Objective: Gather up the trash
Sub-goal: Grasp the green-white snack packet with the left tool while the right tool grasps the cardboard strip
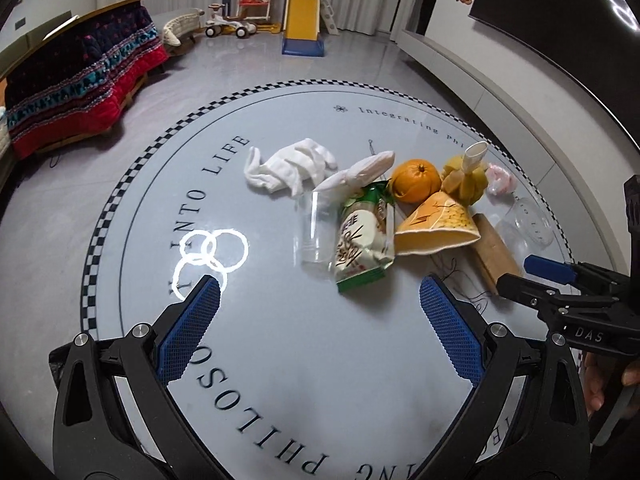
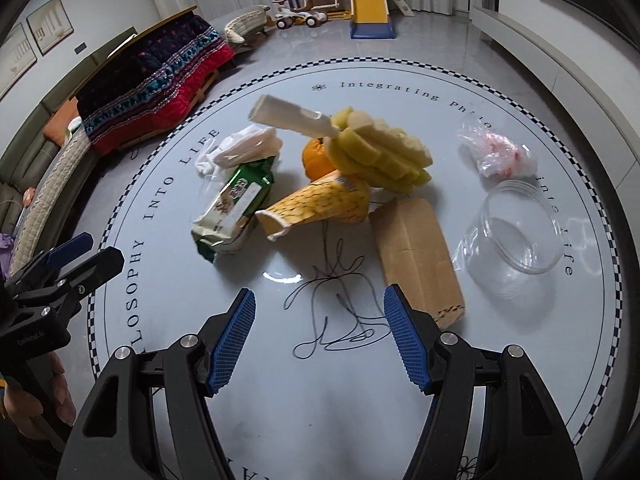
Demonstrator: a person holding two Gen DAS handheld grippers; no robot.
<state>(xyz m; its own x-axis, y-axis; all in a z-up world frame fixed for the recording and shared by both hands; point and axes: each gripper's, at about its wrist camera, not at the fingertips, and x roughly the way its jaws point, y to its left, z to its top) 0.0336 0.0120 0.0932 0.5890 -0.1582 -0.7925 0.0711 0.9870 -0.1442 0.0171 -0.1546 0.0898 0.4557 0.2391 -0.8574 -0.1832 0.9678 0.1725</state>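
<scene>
Above the round grey printed table (image 1: 280, 360), both blue-padded grippers, left gripper (image 1: 320, 312) and right gripper (image 2: 320, 332), hang wide apart, empty, facing a green-and-white snack wrapper (image 1: 362, 244).

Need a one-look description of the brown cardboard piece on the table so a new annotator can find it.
Start at the round grey table with the checkered rim and find the trash pile in its middle. On the pile's right side, between the yellow paper cone and the clear plastic tub, lies the brown cardboard piece. It is the only plain brown, flat, oblong item there.
</scene>
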